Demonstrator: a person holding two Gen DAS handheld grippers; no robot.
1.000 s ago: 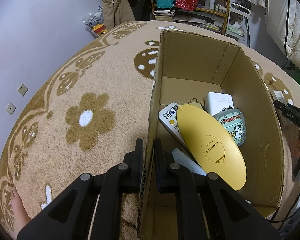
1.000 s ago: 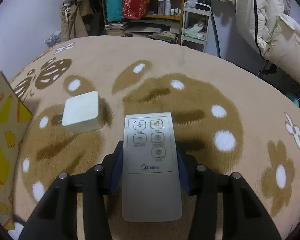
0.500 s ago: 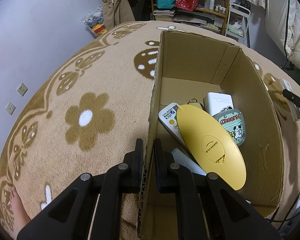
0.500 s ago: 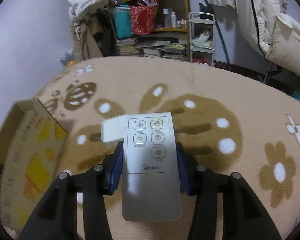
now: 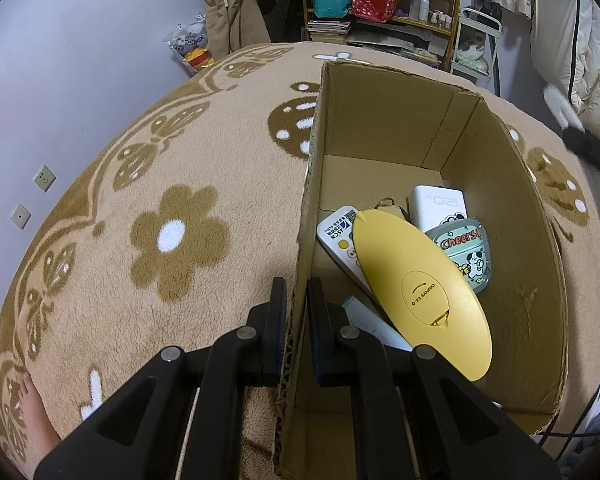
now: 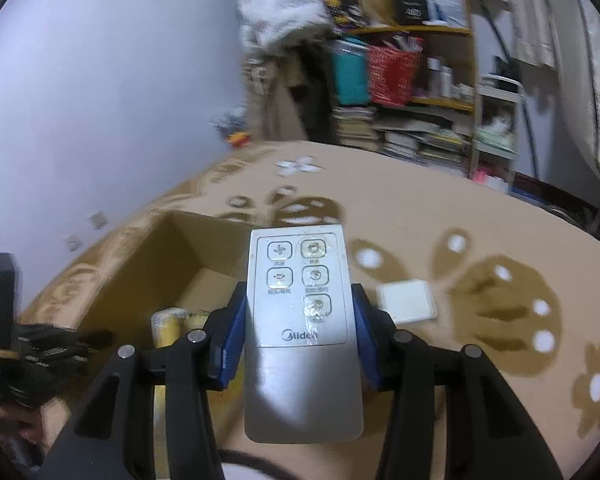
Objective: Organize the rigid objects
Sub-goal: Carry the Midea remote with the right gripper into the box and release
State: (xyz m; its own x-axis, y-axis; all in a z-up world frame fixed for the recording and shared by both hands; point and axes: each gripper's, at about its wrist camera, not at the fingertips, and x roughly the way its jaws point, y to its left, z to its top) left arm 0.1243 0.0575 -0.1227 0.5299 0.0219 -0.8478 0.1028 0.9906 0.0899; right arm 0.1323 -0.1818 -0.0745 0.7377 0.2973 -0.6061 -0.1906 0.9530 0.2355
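The right tongs (image 6: 298, 330) pinch a silver Midea remote (image 6: 302, 332) by its long edges, held above and just short of the cardboard box (image 5: 540, 280); it is probably light, stiff and slick. The left tongs (image 5: 296, 312) are pressed together on the box's wall. Beyond them inside: "120W", "Cheers", "SANRIO"

Both fisheye views bend straight lines and darken to black at the corners. The left wrist view is sharp and evenly lit, with soft shadow inside the cardboard box (image 5: 380, 128). The right wrist view is motion-blurred throughout; glare glints on the silver remote (image 6: 300, 312).
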